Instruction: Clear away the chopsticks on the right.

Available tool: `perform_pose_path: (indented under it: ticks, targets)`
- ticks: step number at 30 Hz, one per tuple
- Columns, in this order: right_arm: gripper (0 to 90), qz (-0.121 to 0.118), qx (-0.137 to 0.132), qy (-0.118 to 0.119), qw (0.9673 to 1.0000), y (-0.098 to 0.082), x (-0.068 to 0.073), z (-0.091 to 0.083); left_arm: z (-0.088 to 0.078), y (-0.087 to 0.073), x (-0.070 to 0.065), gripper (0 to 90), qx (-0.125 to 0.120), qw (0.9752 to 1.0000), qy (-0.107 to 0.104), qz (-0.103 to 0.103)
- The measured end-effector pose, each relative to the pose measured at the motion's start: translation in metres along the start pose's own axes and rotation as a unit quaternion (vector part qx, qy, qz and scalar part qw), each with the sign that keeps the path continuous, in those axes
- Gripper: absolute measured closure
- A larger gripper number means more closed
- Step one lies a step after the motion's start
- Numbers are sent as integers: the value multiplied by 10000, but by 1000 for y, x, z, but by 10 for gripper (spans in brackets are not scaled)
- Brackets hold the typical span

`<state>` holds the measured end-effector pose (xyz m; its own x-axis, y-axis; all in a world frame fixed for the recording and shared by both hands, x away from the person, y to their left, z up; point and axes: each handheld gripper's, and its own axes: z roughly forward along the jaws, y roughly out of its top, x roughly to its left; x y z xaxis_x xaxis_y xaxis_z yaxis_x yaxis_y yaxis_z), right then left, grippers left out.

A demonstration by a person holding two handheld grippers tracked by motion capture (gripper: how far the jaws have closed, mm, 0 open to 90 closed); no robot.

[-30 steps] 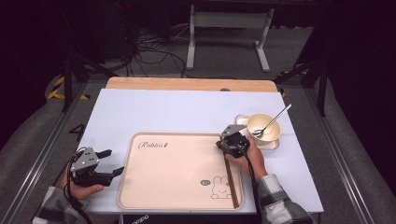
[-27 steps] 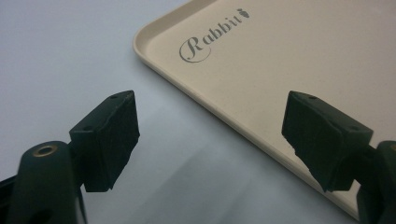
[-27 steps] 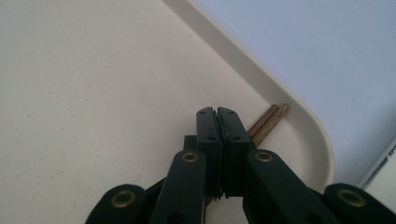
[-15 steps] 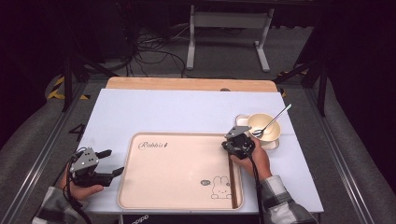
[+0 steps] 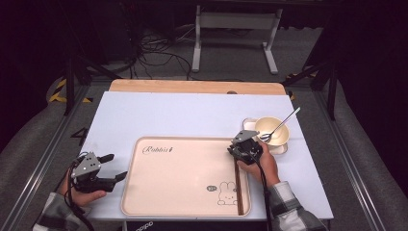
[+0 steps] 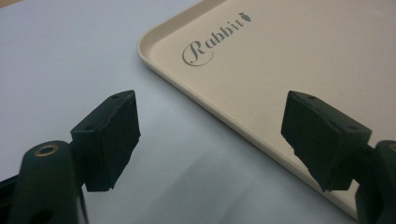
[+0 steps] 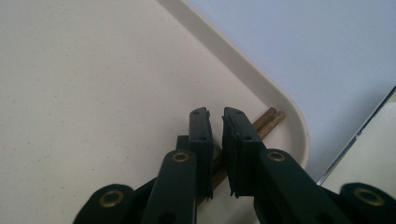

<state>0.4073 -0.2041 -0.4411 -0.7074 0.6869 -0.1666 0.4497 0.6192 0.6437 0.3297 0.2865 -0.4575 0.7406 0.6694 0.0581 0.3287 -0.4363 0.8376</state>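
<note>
White sheeting is covering the table [image 5: 192, 113], with dark floor and cables lying beyond its far edge. Sitting on the near half is a beige tray [image 5: 183, 202] printed with "Rabbit" and a small bunny. Brown chopsticks [image 5: 237, 185] are lying along the tray's right rim, running near to far. Right gripper [image 5: 245, 149] is hovering over their far ends at the tray's far right corner; its jaws have just been opening and are standing a narrow slit apart, with the chopsticks [image 7: 266, 125] lying on the tray under them, no longer pinched. Just right of it, a pale bowl [image 5: 275, 137] is holding a metal spoon [image 5: 281, 125]. Left gripper [image 5: 108, 167] is resting off the tray's left edge, jaws spread wide with nothing between them.
</note>
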Motion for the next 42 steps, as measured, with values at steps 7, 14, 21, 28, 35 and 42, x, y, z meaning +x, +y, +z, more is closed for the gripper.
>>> perform_pose_path:
  ticks: [7, 14, 21, 28, 35, 42]
  targets:
    - [794, 4, -169, -35, 9999, 1, 1, -3, 0, 0, 0, 205, -5, 10000, -5, 24]
    - [765, 9, -240, -60, 9997, 2, 2, -4, 0, -1, 1, 205, -31, 10000, -25, -51]
    - [710, 43, -511, -1, 9987, 7, 4, -16, 0, 0, 2, 206, -22, 10000, -30, -35]
    - [661, -92, -729, 134, 9972, 10, 11, -30, 1, 0, 2, 206, -37, 10000, -53, -44]
    - [622, -407, -907, 91, 9950, 16, 22, -49, 0, 0, 2, 202, -38, 10000, -32, -20]
    - [594, -214, -1098, -30, 9937, 13, 11, -67, 0, 0, 2, 198, -25, 10000, -16, -9]
